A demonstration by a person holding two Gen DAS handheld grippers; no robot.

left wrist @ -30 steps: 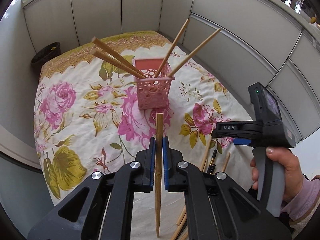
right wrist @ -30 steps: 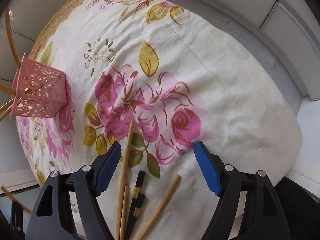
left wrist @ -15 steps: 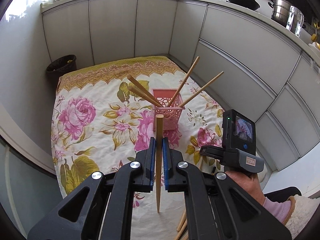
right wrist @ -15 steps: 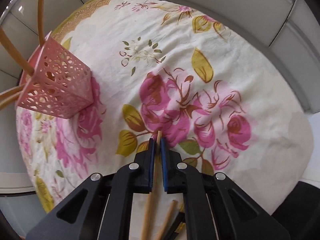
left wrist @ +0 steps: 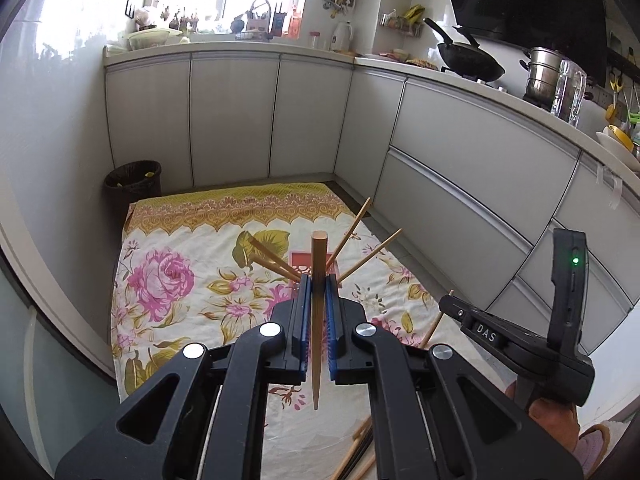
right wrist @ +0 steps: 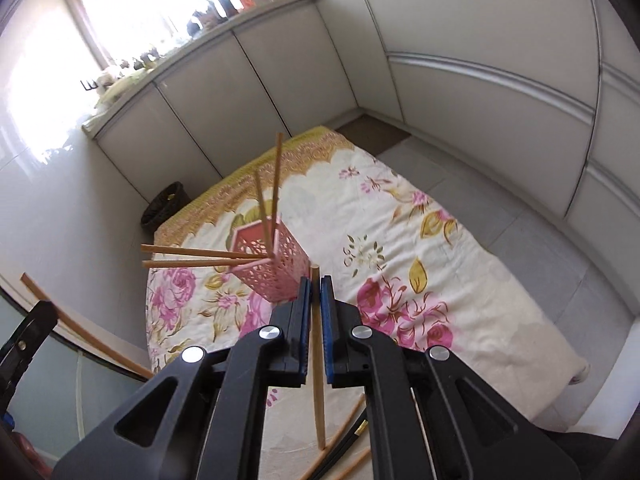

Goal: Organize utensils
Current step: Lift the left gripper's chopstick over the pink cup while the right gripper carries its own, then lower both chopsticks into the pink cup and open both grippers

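Right wrist: four chopsticks [right wrist: 208, 254] in pink holder [right wrist: 276, 268]; each gripper's jaws gripping one.

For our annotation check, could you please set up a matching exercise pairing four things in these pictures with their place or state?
Things:
1. left claw
2. pink holder
3. waste bin
4. black chopsticks

Places or states:
A. lying on the floral cloth
B. standing on the cloth, four chopsticks inside
C. shut on a wooden chopstick
D. on the floor in the corner by the cabinets

Pairs: 1-C, 2-B, 3-D, 4-A
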